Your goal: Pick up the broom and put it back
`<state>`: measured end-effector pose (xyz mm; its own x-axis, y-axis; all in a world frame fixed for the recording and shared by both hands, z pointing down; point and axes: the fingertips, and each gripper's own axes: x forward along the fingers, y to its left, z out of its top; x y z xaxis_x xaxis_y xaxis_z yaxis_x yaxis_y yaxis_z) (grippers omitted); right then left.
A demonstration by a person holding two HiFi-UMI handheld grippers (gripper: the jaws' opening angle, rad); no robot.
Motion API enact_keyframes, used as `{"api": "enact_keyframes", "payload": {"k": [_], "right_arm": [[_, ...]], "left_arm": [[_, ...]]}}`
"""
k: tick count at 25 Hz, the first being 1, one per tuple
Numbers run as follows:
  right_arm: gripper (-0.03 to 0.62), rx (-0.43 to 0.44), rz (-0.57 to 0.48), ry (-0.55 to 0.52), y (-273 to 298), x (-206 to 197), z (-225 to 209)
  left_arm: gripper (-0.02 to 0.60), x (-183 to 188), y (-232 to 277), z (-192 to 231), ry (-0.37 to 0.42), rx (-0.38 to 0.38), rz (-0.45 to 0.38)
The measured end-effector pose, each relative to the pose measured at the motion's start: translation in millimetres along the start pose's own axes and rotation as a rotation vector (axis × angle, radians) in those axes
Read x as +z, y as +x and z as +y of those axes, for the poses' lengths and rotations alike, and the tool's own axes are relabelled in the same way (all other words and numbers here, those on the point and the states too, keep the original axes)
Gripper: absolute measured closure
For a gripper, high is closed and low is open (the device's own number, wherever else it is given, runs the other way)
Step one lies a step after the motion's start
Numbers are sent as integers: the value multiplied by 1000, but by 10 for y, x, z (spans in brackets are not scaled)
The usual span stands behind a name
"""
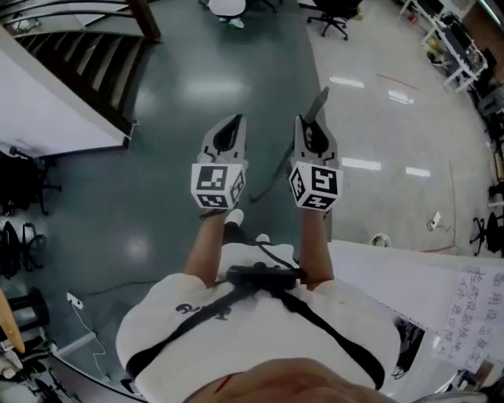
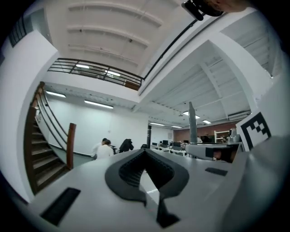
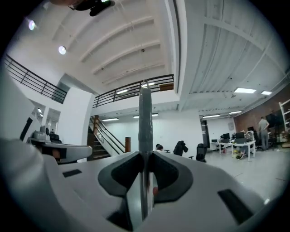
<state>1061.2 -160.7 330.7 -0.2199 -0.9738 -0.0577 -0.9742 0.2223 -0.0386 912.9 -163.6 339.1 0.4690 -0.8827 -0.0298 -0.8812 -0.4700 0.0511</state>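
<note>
The broom's grey handle [image 3: 145,118] stands upright between the jaws of my right gripper [image 3: 145,156], which is shut on it. In the head view the handle [image 1: 318,101] sticks out past my right gripper [image 1: 311,126], and a thin dark length runs down-left between the two grippers. The broom's head is hidden. My left gripper [image 1: 230,124] is held level beside the right one, apart from the handle. Its jaws [image 2: 145,152] meet at the tips with nothing between them. From the left gripper view the handle [image 2: 192,122] rises over the right gripper's body [image 2: 213,152].
A dark staircase [image 1: 87,63] with a wooden post [image 2: 70,145] lies ahead on the left. Office chairs [image 1: 335,16] and desks [image 1: 457,47] stand far ahead. A white table [image 1: 394,275] with a handwritten sheet [image 1: 476,311] is at my right. People [image 2: 103,149] sit in the distance.
</note>
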Motion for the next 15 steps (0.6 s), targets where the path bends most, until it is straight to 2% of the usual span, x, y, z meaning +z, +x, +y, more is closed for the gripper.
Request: {"api": "enact_keyframes", "payload": {"k": [4, 15], "right_arm": [[499, 199, 21, 9, 357, -31, 773], [499, 664, 14, 8, 961, -69, 3684]], "left_arm": [[569, 34, -565, 696, -3, 215, 2], [569, 406, -2242, 2788, 28, 633, -74]]}}
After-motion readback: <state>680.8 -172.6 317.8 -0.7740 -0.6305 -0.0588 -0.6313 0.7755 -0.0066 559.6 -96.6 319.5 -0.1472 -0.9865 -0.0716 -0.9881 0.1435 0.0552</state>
